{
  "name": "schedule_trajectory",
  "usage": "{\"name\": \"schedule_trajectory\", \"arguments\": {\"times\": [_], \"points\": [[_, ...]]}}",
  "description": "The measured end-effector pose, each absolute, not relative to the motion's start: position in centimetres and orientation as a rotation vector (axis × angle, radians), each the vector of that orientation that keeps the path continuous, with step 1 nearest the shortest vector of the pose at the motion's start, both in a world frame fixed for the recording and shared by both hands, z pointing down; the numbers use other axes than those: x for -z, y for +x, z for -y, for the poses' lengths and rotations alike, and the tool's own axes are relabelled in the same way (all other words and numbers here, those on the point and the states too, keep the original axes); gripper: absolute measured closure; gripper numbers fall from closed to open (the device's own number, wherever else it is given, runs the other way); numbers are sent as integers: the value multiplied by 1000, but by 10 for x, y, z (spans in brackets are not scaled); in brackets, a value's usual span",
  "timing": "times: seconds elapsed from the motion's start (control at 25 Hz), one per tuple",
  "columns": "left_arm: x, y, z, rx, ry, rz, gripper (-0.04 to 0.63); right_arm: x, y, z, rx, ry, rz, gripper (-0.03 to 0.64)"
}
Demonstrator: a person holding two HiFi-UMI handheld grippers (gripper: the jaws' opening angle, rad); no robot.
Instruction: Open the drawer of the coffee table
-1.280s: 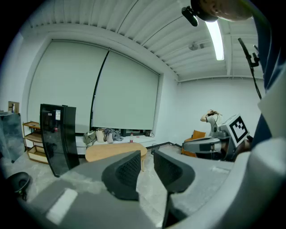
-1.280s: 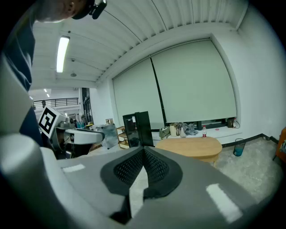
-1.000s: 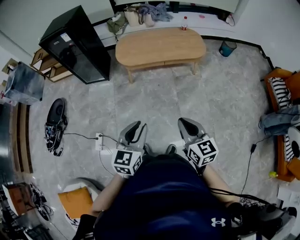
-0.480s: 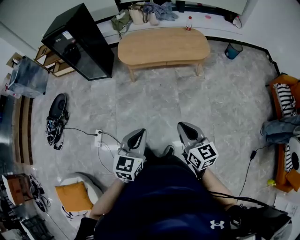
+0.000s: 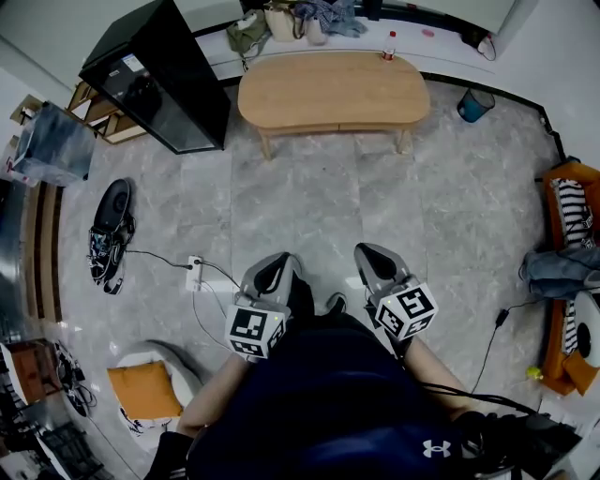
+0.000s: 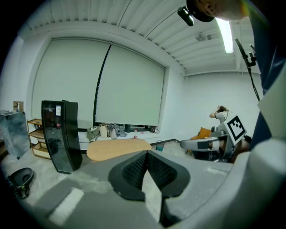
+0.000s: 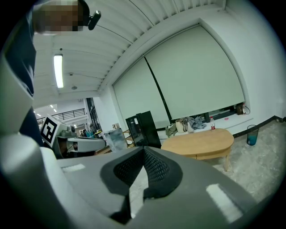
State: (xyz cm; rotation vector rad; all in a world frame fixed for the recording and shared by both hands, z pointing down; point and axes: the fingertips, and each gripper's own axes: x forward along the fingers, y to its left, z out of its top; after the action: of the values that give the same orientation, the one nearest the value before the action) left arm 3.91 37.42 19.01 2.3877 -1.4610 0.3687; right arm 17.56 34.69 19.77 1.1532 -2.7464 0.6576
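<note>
Left gripper (image 5: 274, 272), right gripper (image 5: 373, 262) closed, empty, well apart from coffee table (image 5: 333, 89). Drawer (image 5: 330, 128): likely rigid wood, light, sliding; take hold under front lip; handle indiscernible.

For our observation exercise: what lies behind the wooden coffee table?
A low white ledge with bags, crumpled clothes and a small bottle. The coffee table hides the floor between them.

You wear dark navy top (image 5: 319, 403), sleeves short; small white logo (image 5: 436, 444) at 5 o'clock in head view. Your left gripper (image 5: 273, 270) and right gripper (image 5: 373, 256): grey moulded shells, black mesh-textured pads (image 6: 132, 170). White marker cube (image 5: 254, 330) with black squares on each. Thin black cable (image 5: 459, 386) at your 4 o'clock.
</note>
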Motion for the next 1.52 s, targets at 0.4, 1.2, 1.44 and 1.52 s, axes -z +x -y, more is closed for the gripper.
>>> {"name": "schedule_trajectory", "arguments": {"times": [0.4,1.2,1.44,1.52], "points": [[-180,-25,-276,-313,2434,1469,594,-191,129,-263,-594,1245,2689,615],[-221,-106,-191,-353,2403,1347,594,-211,63,-178,-592,1342,2575,615],[-229,-114,-164,-389,2388,1388,594,-226,64,-142,-601,1338,2581,615],[-230,-113,-153,-384,2404,1396,594,-229,69,-126,-595,1351,2586,615]]}}
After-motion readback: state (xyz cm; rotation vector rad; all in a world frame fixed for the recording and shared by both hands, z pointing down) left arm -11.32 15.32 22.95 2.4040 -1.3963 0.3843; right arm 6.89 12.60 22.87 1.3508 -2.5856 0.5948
